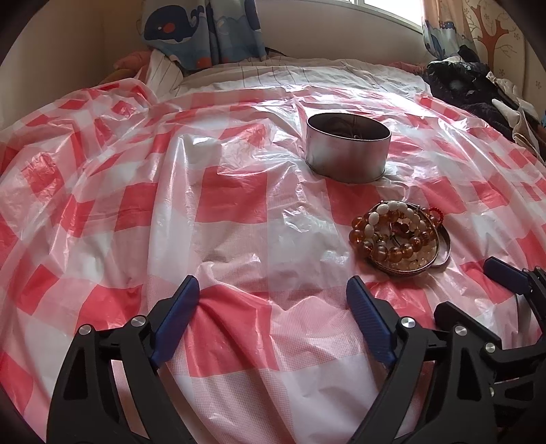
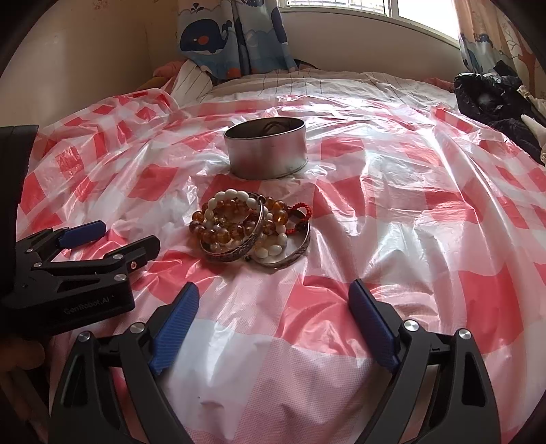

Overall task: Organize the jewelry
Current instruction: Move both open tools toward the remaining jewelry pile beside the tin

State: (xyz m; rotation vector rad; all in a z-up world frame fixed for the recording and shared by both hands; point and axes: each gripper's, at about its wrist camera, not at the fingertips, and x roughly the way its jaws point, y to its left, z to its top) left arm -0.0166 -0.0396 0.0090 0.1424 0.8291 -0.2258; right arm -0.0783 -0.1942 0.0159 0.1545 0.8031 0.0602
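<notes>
Red-and-white checked plastic sheet (image 1: 232, 201) covers the bed, crinkled and glossy, with folds bunched near my tips. Both tongs are released with nothing between the pads: left tongs (image 1: 273, 293) sit over bare sheet, right tongs (image 2: 273, 297) likewise, just short of the jewelry. Jewelry pile (image 2: 250, 227) lies on the sheet ahead of me: amber beads, white beads, a red cord piece and silver bangles tangled together. In the left view it's ahead and to the right (image 1: 401, 234), and the right tongs' tips show beyond it at the frame edge. Round metal tin (image 2: 266, 152) stands upright behind the pile, lid off, close but apart from it; something dark lies inside, can't tell what. Nothing blocks the path from either tongs to the pile. Dark clothes heap (image 2: 498, 102) sits at the far right of the bed, well clear. Whale-print curtain (image 1: 201, 30) hangs at the back by the window.
</notes>
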